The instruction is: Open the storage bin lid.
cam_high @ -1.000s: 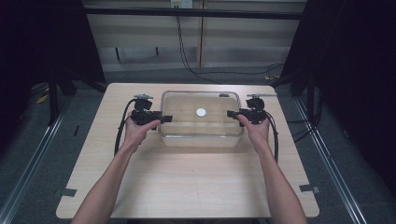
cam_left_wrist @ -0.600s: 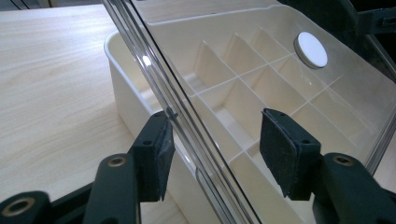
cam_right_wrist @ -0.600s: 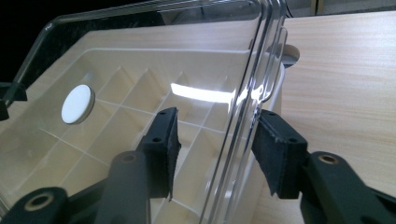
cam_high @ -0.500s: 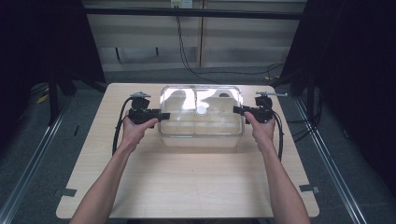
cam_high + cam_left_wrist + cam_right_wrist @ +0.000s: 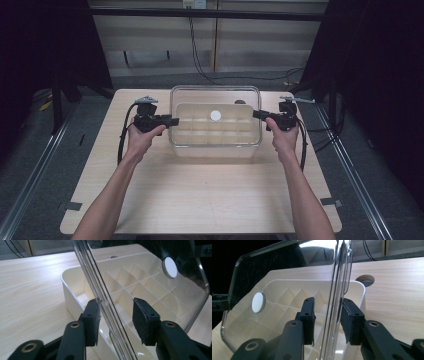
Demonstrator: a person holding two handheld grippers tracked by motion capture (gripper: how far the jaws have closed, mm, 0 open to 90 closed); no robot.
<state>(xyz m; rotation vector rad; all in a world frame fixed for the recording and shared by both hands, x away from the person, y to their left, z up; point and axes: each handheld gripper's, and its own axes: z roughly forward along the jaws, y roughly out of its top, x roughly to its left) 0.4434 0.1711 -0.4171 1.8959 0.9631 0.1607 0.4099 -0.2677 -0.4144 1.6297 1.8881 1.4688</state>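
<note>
Lid (image 5: 215, 107) of clear plastic hangs lifted over the cream divided box (image 5: 215, 131) at the far middle of the table (image 5: 200, 200), carried between the two tools. From above, the left gripper (image 5: 172, 120) meets the lid's left edge and the right gripper (image 5: 256, 114) its right edge, but whether the pads press cannot be told there. The left gripper view shows its jaws, which have just been closing, astride the lid's rim: one pad (image 5: 92, 323) touches the rim, the other (image 5: 145, 323) stands slightly off. In the right gripper view the jaws, also just closing, pinch the rim on both sides. A white round button (image 5: 258, 302) sits on the lid. Beyond the box's far right corner lies a round hole (image 5: 365, 279) in the table. Cables (image 5: 200, 60) trail on the floor behind.
</note>
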